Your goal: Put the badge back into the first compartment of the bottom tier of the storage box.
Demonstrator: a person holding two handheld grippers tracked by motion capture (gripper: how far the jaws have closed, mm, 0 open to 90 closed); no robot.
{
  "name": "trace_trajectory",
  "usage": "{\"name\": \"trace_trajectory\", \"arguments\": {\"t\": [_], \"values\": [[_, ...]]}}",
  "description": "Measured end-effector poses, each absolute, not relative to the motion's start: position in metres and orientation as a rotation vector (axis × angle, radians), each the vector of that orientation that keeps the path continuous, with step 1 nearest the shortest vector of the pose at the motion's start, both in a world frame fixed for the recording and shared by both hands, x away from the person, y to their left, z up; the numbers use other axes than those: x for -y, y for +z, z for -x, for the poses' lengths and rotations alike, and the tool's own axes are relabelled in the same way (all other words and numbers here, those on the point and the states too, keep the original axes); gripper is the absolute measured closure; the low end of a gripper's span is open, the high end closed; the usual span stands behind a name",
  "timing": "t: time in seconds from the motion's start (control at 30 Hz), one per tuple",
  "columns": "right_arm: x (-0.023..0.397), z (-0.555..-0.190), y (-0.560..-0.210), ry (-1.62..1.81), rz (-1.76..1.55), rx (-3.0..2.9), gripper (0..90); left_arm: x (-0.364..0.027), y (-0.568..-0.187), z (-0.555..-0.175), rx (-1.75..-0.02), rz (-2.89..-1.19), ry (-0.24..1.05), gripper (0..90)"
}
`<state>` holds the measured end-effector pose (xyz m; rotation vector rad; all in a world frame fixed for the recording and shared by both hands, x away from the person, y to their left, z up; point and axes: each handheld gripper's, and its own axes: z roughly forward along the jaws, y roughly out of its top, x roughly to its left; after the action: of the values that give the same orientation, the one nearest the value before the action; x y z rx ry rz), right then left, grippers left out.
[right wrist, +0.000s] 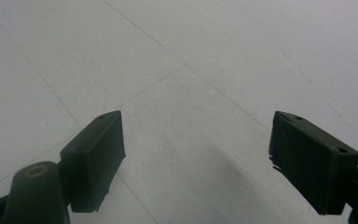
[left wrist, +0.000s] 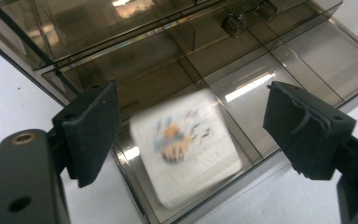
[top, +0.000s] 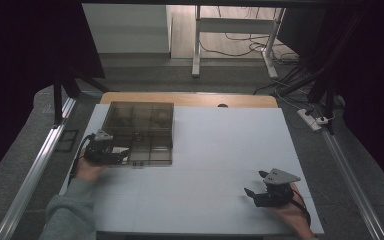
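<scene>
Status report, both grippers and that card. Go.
Left gripper open over the organizer box. White card lies in a compartment, released. Right gripper open, idle. Nothing blocking.

Dim pictures; white card motion-blurred, box glaring.

Smoky brown see-through box; white square card with blurred orange, blue print, possibly a cartoon. Black left claw. Pale grey-white tabletop.

White table; smoky compartment box on left part.
</scene>
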<state>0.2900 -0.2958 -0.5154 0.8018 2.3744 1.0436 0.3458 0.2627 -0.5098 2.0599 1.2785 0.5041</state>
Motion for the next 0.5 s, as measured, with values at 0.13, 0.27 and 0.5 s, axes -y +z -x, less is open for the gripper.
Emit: {"name": "trace_trajectory", "arguments": {"t": [0.13, 0.27, 0.5], "values": [[0.296, -0.29, -0.515, 1.043, -0.805, -2.373, 18.3, -0.265, -0.509, -0.345, -1.271, -2.048, 0.497, 23.3], [0.297, -0.29, -0.515, 1.043, -0.805, -2.374, 18.4, -0.265, -0.506, -0.339, -1.242, -2.021, 0.475, 25.7], [0.297, -0.289, -0.514, 1.045, -0.8, -2.374, 18.4, -0.256, -0.503, -0.322, -1.128, -2.016, 0.428, 27.1]]}}
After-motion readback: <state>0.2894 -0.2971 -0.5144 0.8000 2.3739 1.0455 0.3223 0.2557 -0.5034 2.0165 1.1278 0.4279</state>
